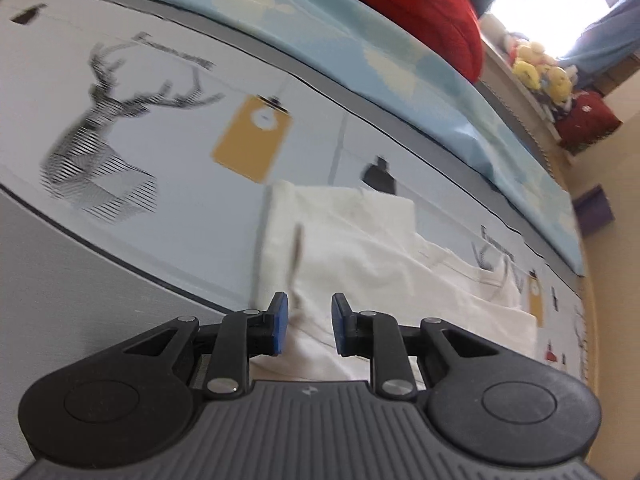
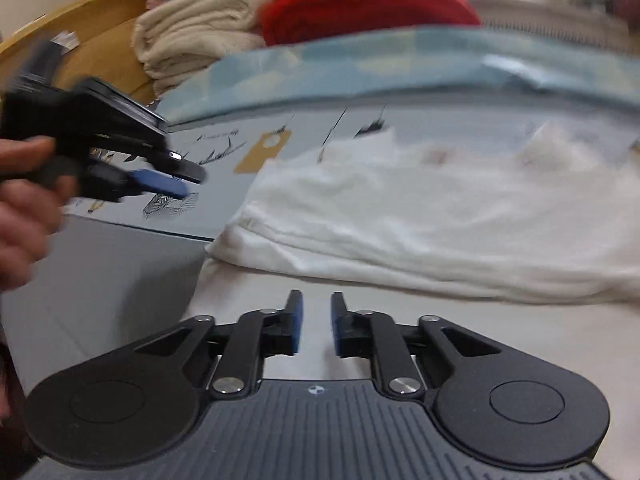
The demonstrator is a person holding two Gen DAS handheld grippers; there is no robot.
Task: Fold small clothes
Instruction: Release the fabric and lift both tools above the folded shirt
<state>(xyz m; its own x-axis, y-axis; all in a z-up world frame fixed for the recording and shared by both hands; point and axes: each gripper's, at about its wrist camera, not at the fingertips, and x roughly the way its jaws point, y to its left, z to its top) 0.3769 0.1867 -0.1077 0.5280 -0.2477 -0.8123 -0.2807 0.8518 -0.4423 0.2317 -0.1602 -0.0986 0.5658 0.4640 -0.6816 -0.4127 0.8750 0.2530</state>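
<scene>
A small white garment (image 1: 360, 240) lies partly folded on a pale bedsheet printed with deer and tags (image 1: 100, 128). My left gripper (image 1: 308, 304) hovers over the garment's near left corner, blue pads apart with nothing between them. From the right wrist view, that left gripper (image 2: 160, 188) is in a person's hand (image 2: 24, 200) at the left, in the air and clear of the garment (image 2: 420, 216). My right gripper (image 2: 316, 300) stands just short of the garment's near folded edge, above a pale surface. Its pads are narrowly apart and hold nothing.
A light-blue blanket (image 1: 360, 40) runs along the far side of the sheet, with a red cushion (image 1: 420, 8) behind it. Folded cream towels (image 2: 192, 28) are stacked at the back left. Plush toys (image 1: 536, 72) and a purple box (image 1: 592, 208) stand beyond the bed.
</scene>
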